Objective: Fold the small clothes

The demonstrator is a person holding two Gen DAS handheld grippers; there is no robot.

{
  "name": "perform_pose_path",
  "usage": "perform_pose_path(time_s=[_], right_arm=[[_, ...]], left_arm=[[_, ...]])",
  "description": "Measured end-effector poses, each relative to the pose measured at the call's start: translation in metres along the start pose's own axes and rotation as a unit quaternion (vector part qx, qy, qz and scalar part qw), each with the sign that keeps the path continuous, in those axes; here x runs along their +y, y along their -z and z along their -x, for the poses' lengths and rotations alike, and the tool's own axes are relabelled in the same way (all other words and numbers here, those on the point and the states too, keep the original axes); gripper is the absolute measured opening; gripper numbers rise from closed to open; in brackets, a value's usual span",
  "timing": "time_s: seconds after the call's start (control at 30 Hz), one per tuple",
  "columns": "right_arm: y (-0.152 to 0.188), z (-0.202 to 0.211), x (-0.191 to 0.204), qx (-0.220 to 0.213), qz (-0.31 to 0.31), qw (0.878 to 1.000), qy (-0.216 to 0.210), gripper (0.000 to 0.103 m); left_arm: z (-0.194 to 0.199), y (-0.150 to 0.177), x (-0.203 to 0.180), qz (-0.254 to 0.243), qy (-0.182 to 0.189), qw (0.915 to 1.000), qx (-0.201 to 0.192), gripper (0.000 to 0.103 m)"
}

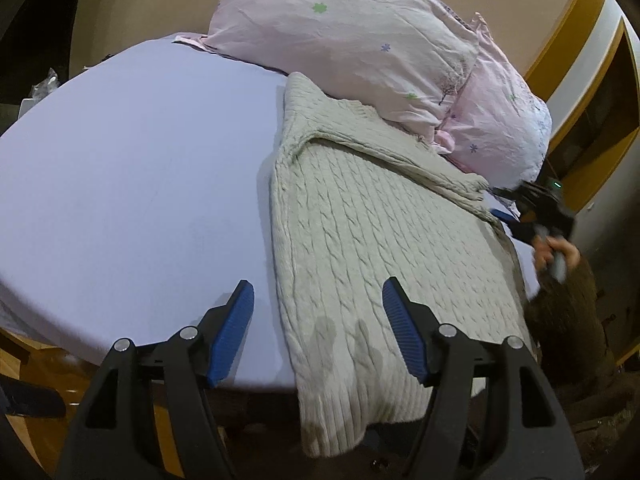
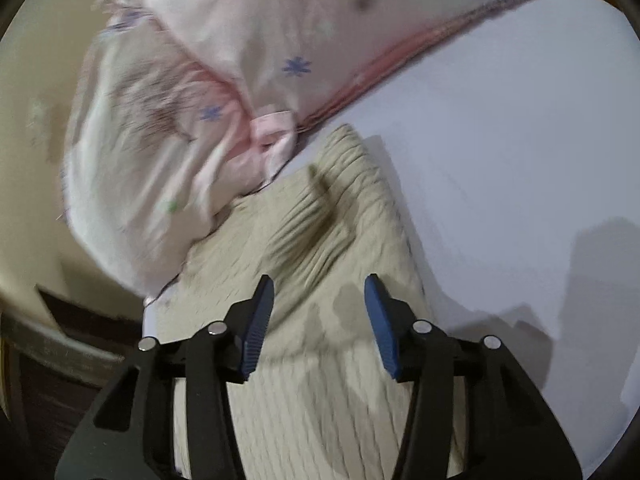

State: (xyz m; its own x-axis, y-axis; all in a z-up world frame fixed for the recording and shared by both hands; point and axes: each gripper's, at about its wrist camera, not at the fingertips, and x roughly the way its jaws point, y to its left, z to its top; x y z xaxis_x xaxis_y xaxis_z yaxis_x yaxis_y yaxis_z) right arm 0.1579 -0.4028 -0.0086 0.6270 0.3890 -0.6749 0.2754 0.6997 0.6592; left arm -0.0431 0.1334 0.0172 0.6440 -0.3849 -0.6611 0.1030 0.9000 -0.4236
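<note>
A pale grey-green cable-knit sweater [image 1: 360, 240] lies on the lilac bed sheet [image 1: 140, 160], one sleeve folded across its body, its hem hanging over the near bed edge. My left gripper [image 1: 318, 320] is open and empty, above the sweater's left edge near the hem. My right gripper [image 2: 319, 322] is open and empty, above the sweater [image 2: 320, 400] near its ribbed part. The right gripper also shows in the left wrist view [image 1: 508, 208] at the sweater's far right side, held by a hand.
A pink flowered pillow [image 1: 340, 40] lies at the head of the bed, resting on the sweater's top; it also shows in the right wrist view [image 2: 200, 80]. Bare sheet [image 2: 520, 160] spreads beside the sweater. A wooden bed frame [image 1: 24, 360] runs below the mattress edge.
</note>
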Motion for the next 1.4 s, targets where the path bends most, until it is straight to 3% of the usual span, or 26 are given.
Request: perform_pose_path(time_s=[0.17,0.2,0.23,0.27,0.43,0.5,0.57,0.63,0.67,0.8,0.93,1.03,1.13,1.2,1.27,1.3,1.33,1.4], right_arm=[[-0.011,-0.029,0.012,0.002,-0.002,1.0,0.019,0.044],[-0.011,-0.032,0.016,-0.002,0.006,1.0,0.029,0.038],[-0.01,-0.034,0.018,-0.006,0.017,0.999,0.039,0.019],[-0.01,-0.034,0.019,-0.008,0.024,0.999,0.045,0.005],[0.004,0.001,0.007,-0.042,0.029,0.998,0.02,0.006],[0.011,0.014,0.002,-0.033,0.038,0.999,0.016,0.009],[0.02,0.025,0.002,-0.016,0.054,0.998,0.018,0.021],[0.039,0.05,-0.001,-0.003,0.084,0.996,0.016,0.063],[0.048,0.063,-0.004,0.0,0.095,0.995,0.015,0.066],[0.092,0.112,-0.033,0.03,0.127,0.991,0.017,0.066],[0.125,0.131,-0.066,0.066,0.111,0.991,0.028,0.056],[0.143,0.136,-0.074,0.077,0.106,0.991,-0.017,0.051],[0.162,0.132,-0.077,0.126,0.093,0.984,-0.085,0.047],[0.173,0.129,-0.074,0.156,0.094,0.976,-0.117,0.036],[0.181,0.121,-0.076,0.181,0.087,0.97,-0.139,0.015],[0.186,0.118,-0.078,0.195,0.083,0.966,-0.146,0.007],[0.19,0.116,-0.08,0.2,0.078,0.964,-0.155,0.007],[0.185,0.117,-0.075,0.189,0.073,0.963,-0.178,0.007]], left_arm=[[0.002,0.01,-0.001,0.002,-0.003,0.9999,0.01,0.068],[0.002,0.011,0.0,0.006,-0.001,0.9999,0.011,0.068],[0.003,0.012,0.0,0.008,0.0,0.9999,0.01,0.068],[0.004,0.014,0.001,0.009,0.002,0.9999,0.008,0.068],[0.015,0.023,0.006,0.024,0.029,0.9993,0.005,0.068],[0.017,0.026,0.007,0.026,0.038,0.9989,0.007,0.068],[0.018,0.029,0.005,0.02,0.045,0.9987,0.011,0.068],[0.019,0.033,0.003,0.014,0.048,0.9987,0.014,0.068],[0.019,0.034,0.002,0.011,0.05,0.9985,0.016,0.068],[0.016,0.038,0.003,0.011,0.059,0.9979,0.024,0.068],[0.015,0.041,0.009,0.026,0.052,0.9979,0.026,0.068],[0.01,0.045,0.009,0.034,0.064,0.9966,0.039,0.068],[0.004,0.048,0.003,0.034,0.077,0.995,0.053,0.066],[-0.002,0.049,0.001,0.046,0.096,0.9925,0.06,0.058],[-0.008,0.05,0.001,0.055,0.106,0.9902,0.072,0.039],[-0.009,0.05,0.001,0.058,0.108,0.9894,0.077,0.017],[-0.01,0.05,0.0,0.065,0.117,0.9874,0.085,0.007],[-0.001,0.044,-0.005,0.064,0.13,0.9864,0.077,0.006]])
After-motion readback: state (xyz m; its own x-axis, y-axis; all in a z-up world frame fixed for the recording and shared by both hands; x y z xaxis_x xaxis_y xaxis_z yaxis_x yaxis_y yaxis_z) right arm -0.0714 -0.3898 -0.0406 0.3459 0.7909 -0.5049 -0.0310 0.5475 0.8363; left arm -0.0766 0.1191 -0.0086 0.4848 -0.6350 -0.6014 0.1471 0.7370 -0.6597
